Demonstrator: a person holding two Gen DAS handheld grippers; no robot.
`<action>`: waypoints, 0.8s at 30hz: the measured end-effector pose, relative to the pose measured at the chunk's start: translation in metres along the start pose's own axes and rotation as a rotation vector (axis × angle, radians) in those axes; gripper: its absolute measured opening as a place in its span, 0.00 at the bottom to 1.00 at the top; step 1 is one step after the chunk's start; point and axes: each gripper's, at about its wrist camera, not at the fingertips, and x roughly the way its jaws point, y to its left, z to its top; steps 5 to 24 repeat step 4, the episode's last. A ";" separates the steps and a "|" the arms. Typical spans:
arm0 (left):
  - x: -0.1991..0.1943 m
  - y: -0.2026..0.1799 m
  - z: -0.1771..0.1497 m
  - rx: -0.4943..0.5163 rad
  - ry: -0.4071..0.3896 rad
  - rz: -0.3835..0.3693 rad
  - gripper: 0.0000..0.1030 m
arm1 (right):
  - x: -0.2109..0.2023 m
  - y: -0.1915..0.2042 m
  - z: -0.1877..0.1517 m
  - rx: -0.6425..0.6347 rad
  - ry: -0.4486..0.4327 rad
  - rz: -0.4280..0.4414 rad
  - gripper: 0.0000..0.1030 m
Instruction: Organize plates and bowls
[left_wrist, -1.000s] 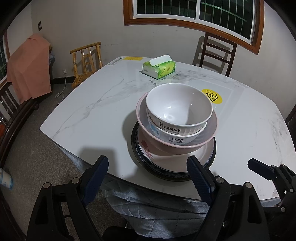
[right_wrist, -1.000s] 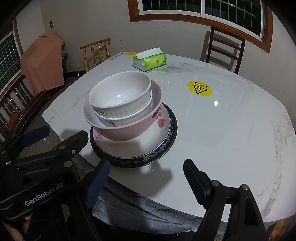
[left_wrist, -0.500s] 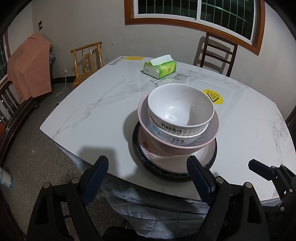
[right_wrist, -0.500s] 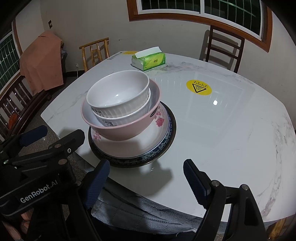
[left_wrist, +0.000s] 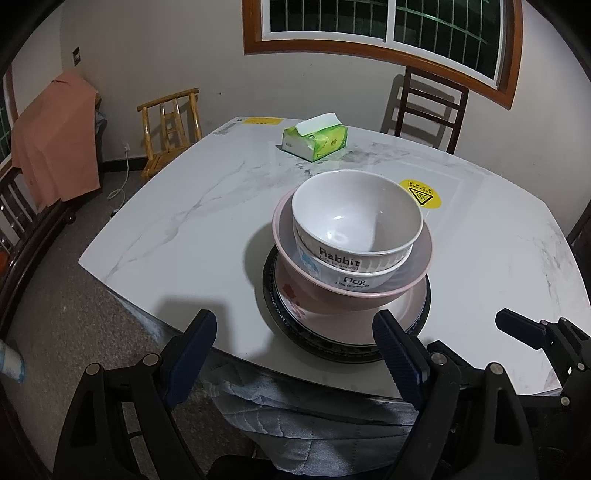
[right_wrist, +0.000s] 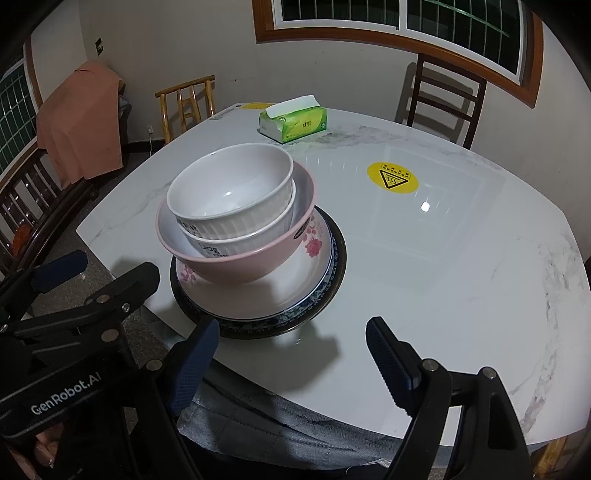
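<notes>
the stack (left_wrist: 351, 258) sits near the front edge of the table (left_wrist: 192, 206): two white bowls (right_wrist: 232, 199) nested in a pink bowl (right_wrist: 240, 258), on a flowered plate (right_wrist: 295, 280) over a dark-rimmed plate (right_wrist: 332, 273). it looks hard, glossy and breakable (likely slippery), so the top bowl's rim seems the best hold. the left gripper (left_wrist: 295, 350) and right gripper (right_wrist: 291, 350) hang short of it, fingers spread wide, holding and touching nothing.

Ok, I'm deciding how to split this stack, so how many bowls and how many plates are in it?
Bowls: 3 — Rabbit bowl, Dog bowl, pink bowl
Plates: 2 — flowered plate, dark-rimmed plate
Total: 5
</notes>
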 end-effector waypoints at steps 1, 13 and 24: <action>0.000 0.000 0.000 -0.001 -0.001 -0.003 0.82 | 0.000 0.001 0.000 -0.002 -0.002 -0.004 0.81; -0.001 0.002 0.000 -0.011 0.000 -0.008 0.82 | -0.002 0.001 0.000 -0.011 -0.013 -0.023 0.81; -0.001 0.002 0.000 -0.011 0.000 -0.008 0.82 | -0.002 0.001 0.000 -0.011 -0.013 -0.023 0.81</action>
